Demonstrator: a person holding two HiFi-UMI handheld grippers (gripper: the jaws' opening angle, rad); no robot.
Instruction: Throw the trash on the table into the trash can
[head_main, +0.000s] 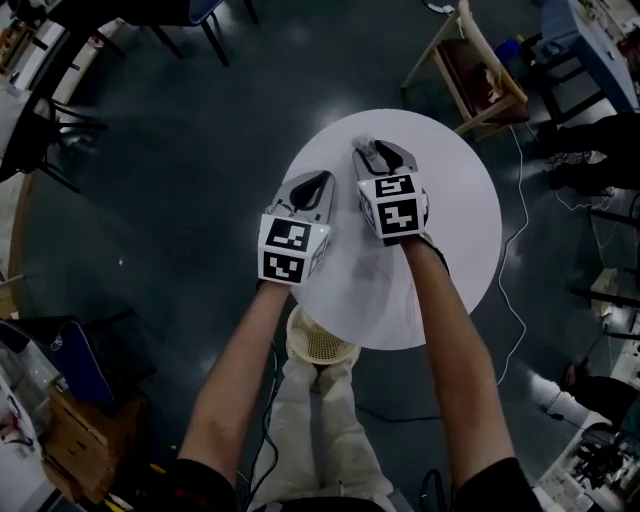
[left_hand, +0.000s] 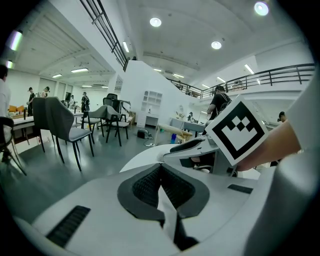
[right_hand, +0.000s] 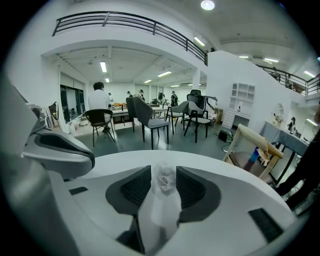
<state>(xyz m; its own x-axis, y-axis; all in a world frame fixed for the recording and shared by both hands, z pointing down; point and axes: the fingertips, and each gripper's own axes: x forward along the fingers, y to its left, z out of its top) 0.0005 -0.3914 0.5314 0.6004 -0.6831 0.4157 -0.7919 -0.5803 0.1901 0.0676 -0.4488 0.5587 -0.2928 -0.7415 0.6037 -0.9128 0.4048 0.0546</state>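
Note:
A crumpled piece of clear white trash (right_hand: 164, 184) lies on the round white table (head_main: 455, 205), right between the pads of my right gripper (right_hand: 164, 172). Those jaws stand apart around it, and I see no pad pressing on it. In the head view the trash (head_main: 364, 140) shows as a pale lump at the tip of the right gripper (head_main: 374, 152), near the table's far side. My left gripper (head_main: 316, 183) hovers over the table's left edge with its pads (left_hand: 150, 185) meeting, nothing between them. A white mesh trash can (head_main: 320, 342) stands on the floor under the table's near edge, by the person's legs.
A wooden chair (head_main: 478, 68) stands beyond the table at the upper right. A white cable (head_main: 516, 250) runs along the floor on the right. Dark chairs (head_main: 45, 135) and a dark case (head_main: 75, 352) are on the left, and shelves with clutter sit at the lower corners.

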